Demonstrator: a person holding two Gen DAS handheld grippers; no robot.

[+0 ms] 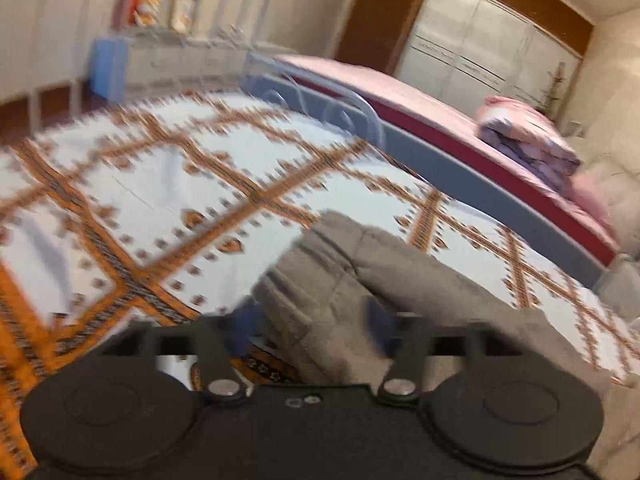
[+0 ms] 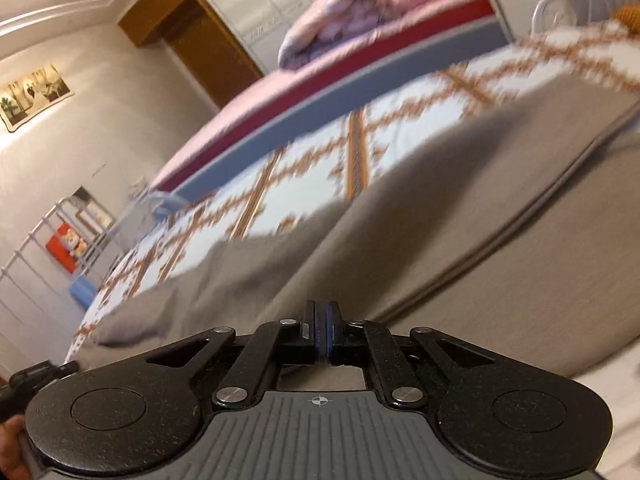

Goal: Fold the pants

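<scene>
Closest to my right wrist camera, the right gripper (image 2: 323,330) has its two blue-padded fingers pressed together, with only a thin dark seam between them. They sit low against the grey pants (image 2: 460,216), but I cannot tell whether any cloth is pinched in that seam. The pants spread wide ahead of those fingers, lying flat on the patterned bedspread (image 2: 304,168), with a long stitched seam running diagonally up to the right.

On my left wrist camera, the left gripper (image 1: 308,320) has its fingers well apart; both blue tips are blurred, and a bunched fold of the pants (image 1: 340,280) lies between them. I cannot tell whether either tip touches the cloth. From there the grey fabric trails off toward the right edge of the view, over the white bedspread (image 1: 168,184) with its orange and brown diamond lattice.

Past the bedspread's far edge runs a grey-blue bed rail (image 1: 460,168) with curled white metalwork. Beyond it stands a second bed under a pink cover (image 1: 400,84), carrying a folded pink and lilac quilt (image 1: 528,136). Farthest back, I see white wardrobe doors (image 1: 472,48) framed in brown wood, and to the left a white metal rack (image 1: 224,12) with blurred red and orange items on it.
</scene>
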